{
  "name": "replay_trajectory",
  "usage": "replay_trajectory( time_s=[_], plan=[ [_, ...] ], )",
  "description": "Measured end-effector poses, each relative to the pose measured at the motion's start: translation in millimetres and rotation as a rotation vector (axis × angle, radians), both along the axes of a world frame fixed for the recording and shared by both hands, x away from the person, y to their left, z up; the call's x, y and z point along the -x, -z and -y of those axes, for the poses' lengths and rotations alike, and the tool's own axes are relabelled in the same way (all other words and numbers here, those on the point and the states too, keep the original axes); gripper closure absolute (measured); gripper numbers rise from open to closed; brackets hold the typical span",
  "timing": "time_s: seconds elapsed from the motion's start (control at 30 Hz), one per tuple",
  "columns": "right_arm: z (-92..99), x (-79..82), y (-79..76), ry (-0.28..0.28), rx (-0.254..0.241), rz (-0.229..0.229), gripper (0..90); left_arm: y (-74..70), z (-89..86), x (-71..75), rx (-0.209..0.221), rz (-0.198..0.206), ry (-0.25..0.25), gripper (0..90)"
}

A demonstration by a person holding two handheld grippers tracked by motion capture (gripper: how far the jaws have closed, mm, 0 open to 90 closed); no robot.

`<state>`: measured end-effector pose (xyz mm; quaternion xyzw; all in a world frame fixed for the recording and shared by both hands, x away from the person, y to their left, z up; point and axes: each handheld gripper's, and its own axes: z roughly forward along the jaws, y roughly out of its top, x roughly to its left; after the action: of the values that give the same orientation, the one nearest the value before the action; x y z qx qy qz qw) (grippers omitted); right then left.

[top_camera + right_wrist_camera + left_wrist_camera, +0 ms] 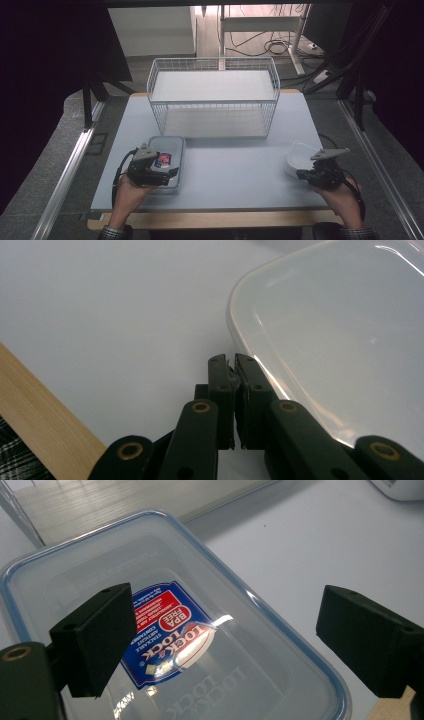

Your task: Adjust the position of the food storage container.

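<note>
At the near left of the table (225,165), the lidded container (167,161) with a blue seal and a red-and-blue label (167,632) is seen lying flat. The left gripper (225,640) is held over it with its jaws spread wide, one to each side of the lid's near right edge, nothing yet grasped. Farther back, in the middle, a white wire basket (214,97) stands. At the near right, the white tray (301,157) rests on the table, and the right gripper (234,365) is pressed closed just beside its rim, holding nothing. It is judged that the work has barely begun: both containers remain to be gripped and moved.
</note>
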<state>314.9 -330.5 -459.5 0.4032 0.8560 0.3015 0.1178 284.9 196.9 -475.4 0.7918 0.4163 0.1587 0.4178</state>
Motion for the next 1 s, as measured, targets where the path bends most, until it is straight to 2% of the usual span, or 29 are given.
replay_trajectory(
  time_s=[0.23, 0.43, 0.5, 0.57, 0.7, 0.73, 0.77, 0.8, 0.83, 0.87, 0.93, 1.0],
  plan=[
    [16.9, 1.0, -2.3, 0.050, -0.004, 0.002, 86.1, -0.4, -9.2, -0.1, 0.049, -0.014, 0.036, 7.8],
    [28.1, 2.0, -4.0, 0.090, -0.005, 0.002, 86.3, -2.4, -17.8, 2.1, 0.049, -0.001, 0.023, 14.2],
    [33.7, 2.2, -4.4, 0.129, -0.006, 0.006, 86.2, -3.9, -22.7, 3.7, 0.032, 0.000, 0.016, 20.4],
    [33.9, 2.3, -4.7, 0.133, -0.009, 0.003, 85.4, -4.5, -25.1, 4.7, 0.023, -0.002, 0.014, 22.4],
    [25.9, 3.2, -5.2, 0.110, -0.018, 0.016, 83.8, -6.6, -36.9, 10.3, 0.014, -0.007, -0.002, 39.4],
    [22.9, 3.8, -5.5, 0.104, -0.019, 0.019, 83.9, -6.8, -41.6, 12.2, 0.013, -0.009, -0.016, 46.5],
    [17.5, 4.6, -6.0, 0.080, -0.031, 0.036, 84.4, -6.5, -47.9, 14.4, 0.018, -0.016, -0.035, 58.1],
    [17.5, 4.6, -6.0, 0.080, -0.031, 0.036, 84.4, -6.5, -47.9, 14.4, 0.018, -0.016, -0.035, 63.6],
    [15.1, 5.2, -6.4, 0.073, -0.036, 0.041, 84.4, -5.4, -53.4, 15.8, 0.027, -0.023, -0.047, 63.6],
    [8.5, 6.5, -7.4, 0.054, -0.049, 0.060, 83.8, -4.2, -58.0, 16.9, 0.027, -0.030, -0.060, 75.0],
    [3.7, 7.7, -7.9, 0.043, -0.063, 0.068, 81.7, 0.5, -70.7, 20.2, 0.006, -0.040, -0.107, 82.0],
    [1.0, 8.1, -8.0, 0.036, -0.065, 0.076, 80.7, 2.6, -75.8, 21.4, 0.001, -0.041, -0.122, 84.8]
  ],
)
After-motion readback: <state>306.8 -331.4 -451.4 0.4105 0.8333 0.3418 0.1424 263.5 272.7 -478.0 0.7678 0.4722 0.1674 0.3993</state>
